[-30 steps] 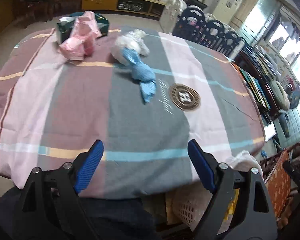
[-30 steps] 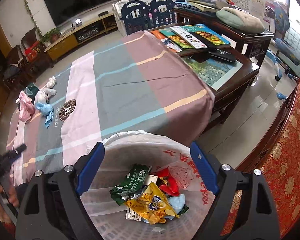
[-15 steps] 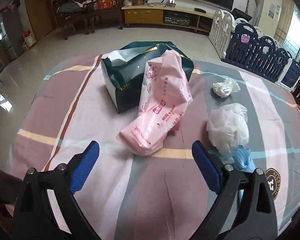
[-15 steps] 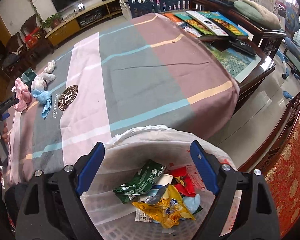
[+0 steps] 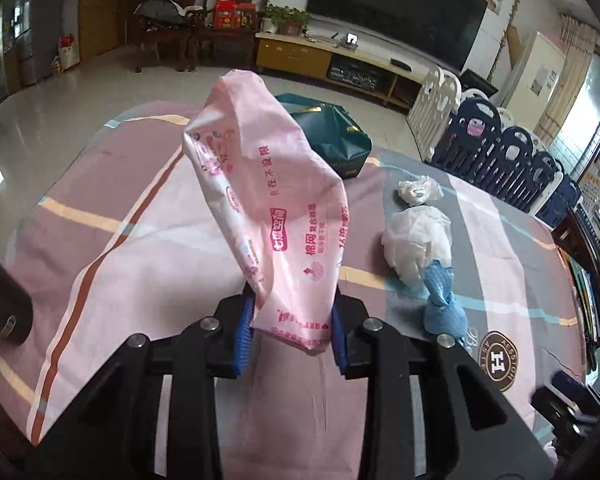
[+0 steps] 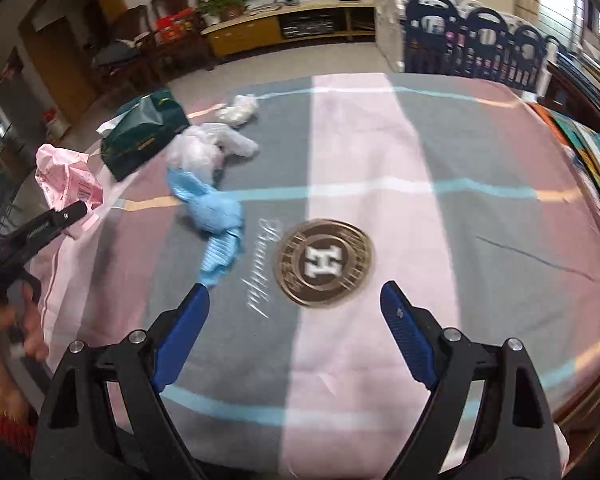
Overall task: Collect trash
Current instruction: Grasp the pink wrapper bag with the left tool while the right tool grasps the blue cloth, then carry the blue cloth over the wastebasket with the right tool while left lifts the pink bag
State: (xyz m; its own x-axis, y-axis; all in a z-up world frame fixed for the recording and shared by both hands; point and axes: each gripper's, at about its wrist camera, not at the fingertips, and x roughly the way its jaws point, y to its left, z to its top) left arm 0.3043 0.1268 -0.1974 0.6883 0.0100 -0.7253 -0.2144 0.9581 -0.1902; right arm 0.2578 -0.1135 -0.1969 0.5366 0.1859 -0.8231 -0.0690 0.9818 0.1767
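My left gripper (image 5: 292,320) is shut on a pink plastic wrapper (image 5: 276,208) and holds it up above the table; the wrapper also shows in the right wrist view (image 6: 66,178) at the far left. A blue crumpled bag (image 5: 444,304) (image 6: 214,216), a white plastic wad (image 5: 416,240) (image 6: 204,148) and a smaller white wad (image 5: 418,190) (image 6: 238,110) lie on the striped tablecloth (image 6: 380,160). My right gripper (image 6: 294,300) is open and empty over the cloth's round logo (image 6: 324,260), to the right of the blue bag.
A dark green tissue pack (image 5: 332,136) (image 6: 144,132) lies at the table's far side behind the wrapper. A navy and white playpen fence (image 5: 500,148) stands beyond the table. Books (image 6: 588,148) lie at the right edge.
My left gripper has closed on the pink wrapper and lifted it off the table. My right gripper has swung away from the trash basket to above the tablecloth.
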